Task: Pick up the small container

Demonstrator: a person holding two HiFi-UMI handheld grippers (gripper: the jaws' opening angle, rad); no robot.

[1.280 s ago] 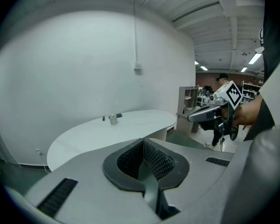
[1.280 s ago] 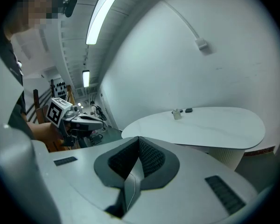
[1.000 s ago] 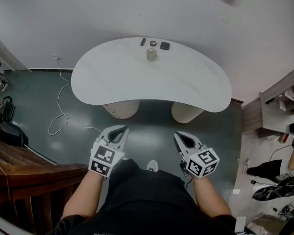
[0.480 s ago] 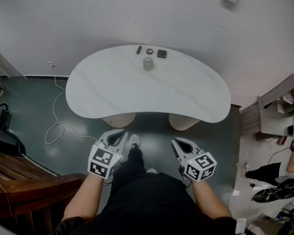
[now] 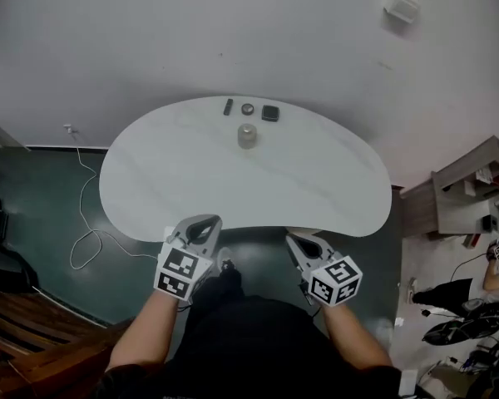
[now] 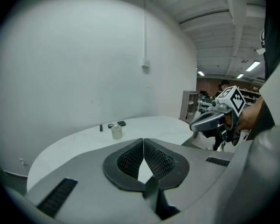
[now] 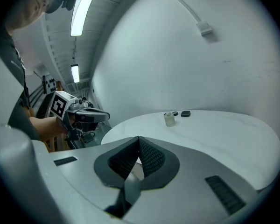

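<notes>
table (image 5: 316,181): white, curved, small container (image 5: 247,135) on it | floor (image 5: 33,194): dark | wall (image 5: 233,32): white

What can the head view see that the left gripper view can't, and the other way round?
Only the head view shows the white cable on the dark floor and the marker cube atop the left claw. Only the left gripper view shows ceiling lights and that claw's ribbed pads pressed together, empty. Both show the white table, the small container far across it, and the right claw.
</notes>
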